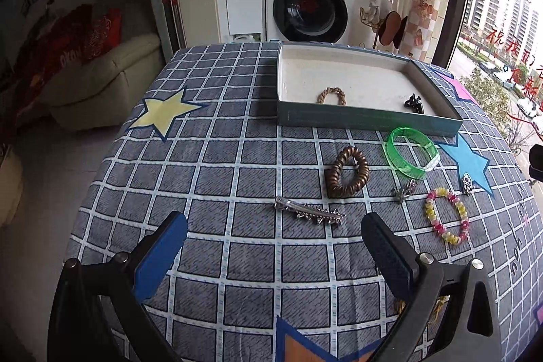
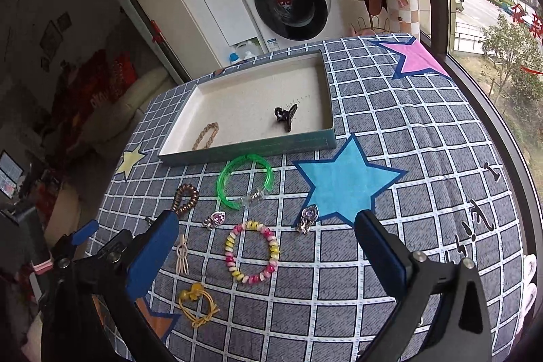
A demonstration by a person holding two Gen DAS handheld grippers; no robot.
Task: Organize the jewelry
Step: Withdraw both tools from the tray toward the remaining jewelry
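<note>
Pink-and-yellow beads make up the coil bracelet (image 2: 251,252) lying flat on the checked cloth (image 2: 390,131), near the front edge and right between the spread fingers of the right gripper (image 2: 266,228), which holds nothing. It looks the likely next pick. Best to come down over one side of the ring, pinch a single strand of beads, lift clear, and carry it far-left into the shallow box (image 2: 331,97), beside the black claw clip (image 2: 286,116). The left gripper (image 1: 274,228) hangs released above the silver hair clip (image 1: 309,212).
</note>
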